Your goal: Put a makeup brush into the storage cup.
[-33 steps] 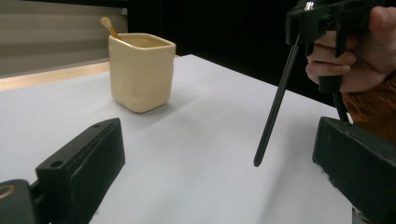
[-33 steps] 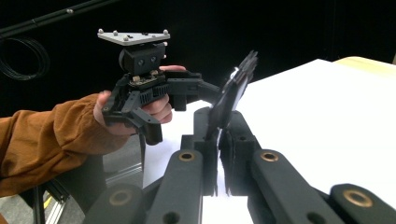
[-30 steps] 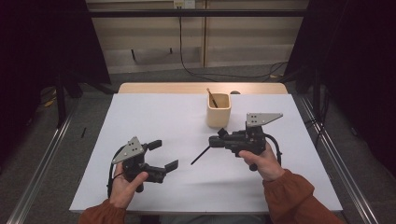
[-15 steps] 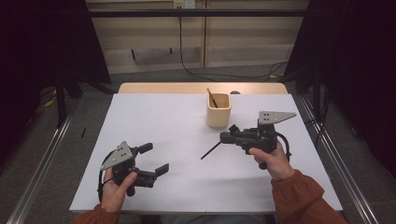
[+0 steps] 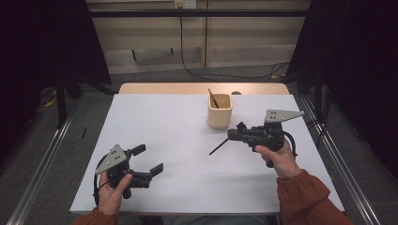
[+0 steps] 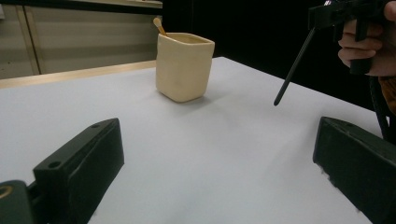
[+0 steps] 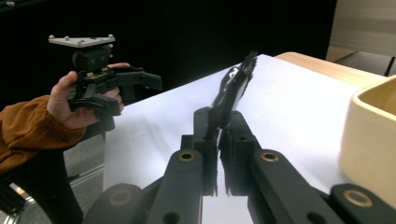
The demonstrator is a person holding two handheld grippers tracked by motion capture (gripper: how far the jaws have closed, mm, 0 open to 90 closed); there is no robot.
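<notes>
A cream square cup [image 5: 219, 112] stands on the white table [image 5: 169, 122] at the back, right of centre, with a wooden stick [image 5: 213, 97] leaning in it. To its right, my right gripper [image 5: 231, 136] hovers above the table, shut on a thin black utensil [image 5: 218, 146] that slants down to the left. In the right gripper view the jaws [image 7: 219, 122] pinch the utensil [image 7: 233, 86], and the cup [image 7: 373, 135] is at the right edge. My left gripper [image 5: 149, 159] is open and holds nothing at the front left. The left gripper view has the cup [image 6: 184, 65] ahead and the utensil [image 6: 292, 70] beyond.
A wooden strip [image 5: 202, 88] of the table shows behind the white sheet. Metal rails [image 5: 44, 164] run along the floor on both sides. A wide stretch of bare white surface lies between the two grippers.
My right gripper has carried the black utensil to the right, away from the table's middle. My left gripper has drawn back toward the front left edge, still open.
</notes>
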